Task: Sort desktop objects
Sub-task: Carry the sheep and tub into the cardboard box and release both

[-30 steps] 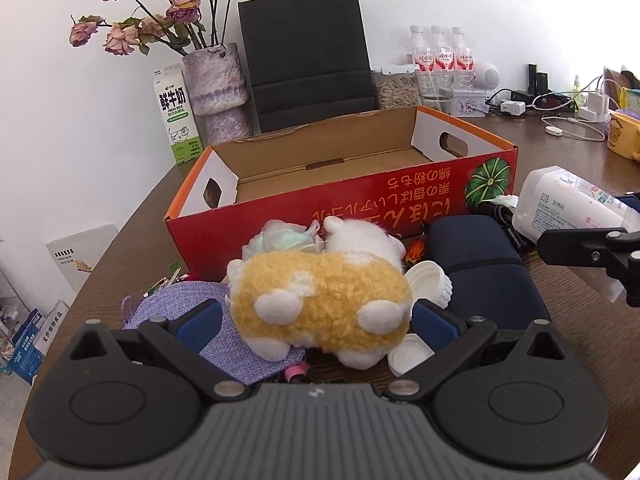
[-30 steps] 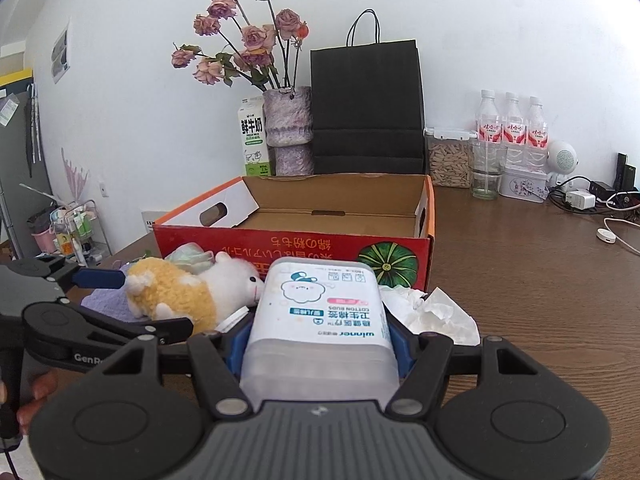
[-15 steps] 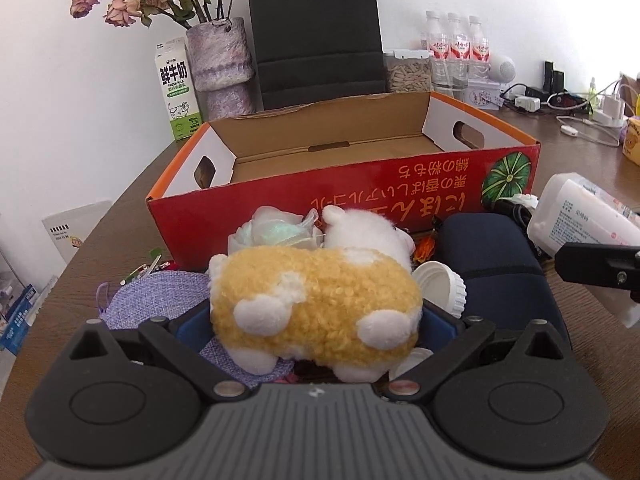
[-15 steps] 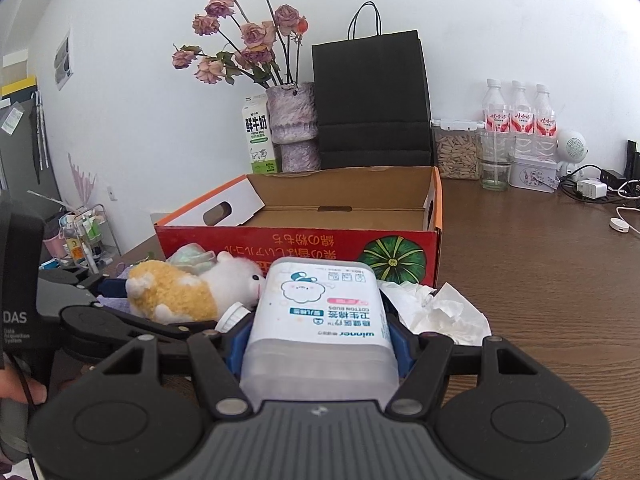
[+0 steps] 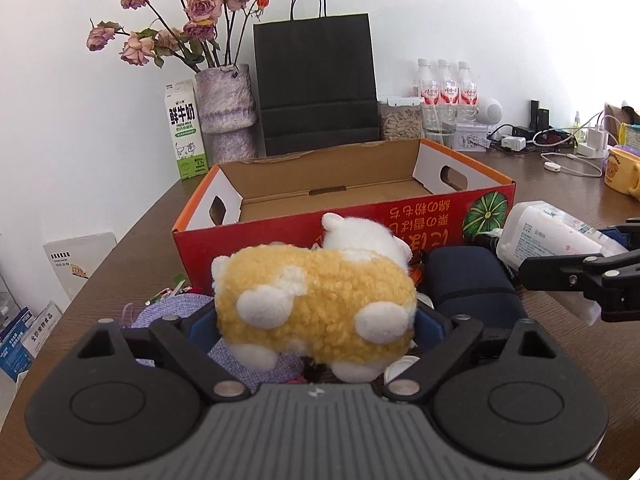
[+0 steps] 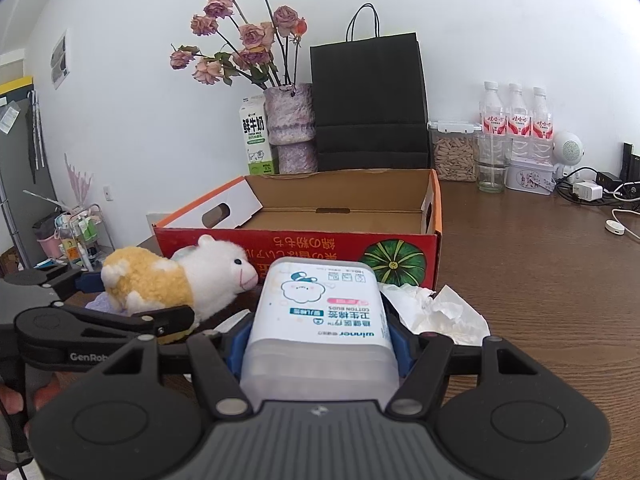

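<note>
Sorting barely begun: the box (image 5: 344, 188) stands empty. My left claw (image 5: 316, 326), whose jaws have just been closing, clasps the plush (image 5: 316, 304) before the box. My right claw (image 6: 316, 340) clamps a tub (image 6: 320, 320) labelled "winner COTTON BUDS". Tissue (image 6: 436, 312) remains.

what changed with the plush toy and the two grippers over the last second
The left gripper has just been closing its jaws around the plush sheep, which now sits between the pads and looks lifted off the purple pouch. The right gripper stayed shut on the cotton bud box; the red box stayed empty.
</note>
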### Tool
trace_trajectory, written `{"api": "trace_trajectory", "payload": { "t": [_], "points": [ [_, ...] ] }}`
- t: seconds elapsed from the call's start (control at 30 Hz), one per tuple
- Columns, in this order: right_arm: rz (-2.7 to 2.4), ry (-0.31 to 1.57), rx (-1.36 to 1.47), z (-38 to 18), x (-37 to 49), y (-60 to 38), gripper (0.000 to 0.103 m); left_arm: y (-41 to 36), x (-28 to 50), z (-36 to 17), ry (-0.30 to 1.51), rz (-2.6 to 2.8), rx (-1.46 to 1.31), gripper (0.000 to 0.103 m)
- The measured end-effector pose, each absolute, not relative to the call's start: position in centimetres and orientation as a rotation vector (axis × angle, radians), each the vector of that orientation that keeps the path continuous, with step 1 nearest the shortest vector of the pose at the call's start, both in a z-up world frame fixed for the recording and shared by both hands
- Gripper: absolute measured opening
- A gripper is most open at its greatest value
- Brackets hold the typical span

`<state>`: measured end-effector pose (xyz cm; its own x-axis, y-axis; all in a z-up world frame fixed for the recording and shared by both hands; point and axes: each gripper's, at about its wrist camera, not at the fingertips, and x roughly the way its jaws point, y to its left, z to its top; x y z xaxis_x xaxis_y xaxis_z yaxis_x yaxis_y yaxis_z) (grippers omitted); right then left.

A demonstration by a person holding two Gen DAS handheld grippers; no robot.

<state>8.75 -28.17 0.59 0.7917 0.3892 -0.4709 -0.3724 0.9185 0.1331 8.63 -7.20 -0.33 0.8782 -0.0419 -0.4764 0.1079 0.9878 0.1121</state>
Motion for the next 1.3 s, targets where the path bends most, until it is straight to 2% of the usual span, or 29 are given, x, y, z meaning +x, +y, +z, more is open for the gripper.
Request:
{"api": "trace_trajectory", "payload": {
  "t": [0.43, 0.67, 0.87, 1.0, 1.1, 1.3],
  "points": [
    [0.383, 0.353, 0.06, 5.5, 11.9, -25.8, 0.065, -5.8, 11.0, 6.6, 0.274, -0.061, 0.005, 0.094],
    [0.317, 0.315, 0.079, 7.3, 17.8, -23.7, 0.065, -4.6, 16.5, 8.4, 0.279, -0.033, -0.064, 0.094],
    [0.225, 0.328, 0.02, 6.7, 23.3, -21.9, 0.065, -3.1, 22.6, 7.6, 0.355, 0.008, -0.14, 0.094],
    [0.185, 0.388, 0.034, 4.4, 26.9, -22.0, 0.065, -3.3, 26.3, 5.8, 0.393, 0.05, -0.124, 0.094],
    [0.19, 0.442, 0.012, 2.2, 27.6, -22.2, 0.065, -3.2, 27.8, 3.4, 0.478, 0.052, -0.102, 0.094],
    [0.187, 0.472, -0.019, 0.9, 27.9, -21.6, 0.065, -3.8, 27.6, 2.4, 0.493, 0.054, -0.053, 0.094]
  ]
}}
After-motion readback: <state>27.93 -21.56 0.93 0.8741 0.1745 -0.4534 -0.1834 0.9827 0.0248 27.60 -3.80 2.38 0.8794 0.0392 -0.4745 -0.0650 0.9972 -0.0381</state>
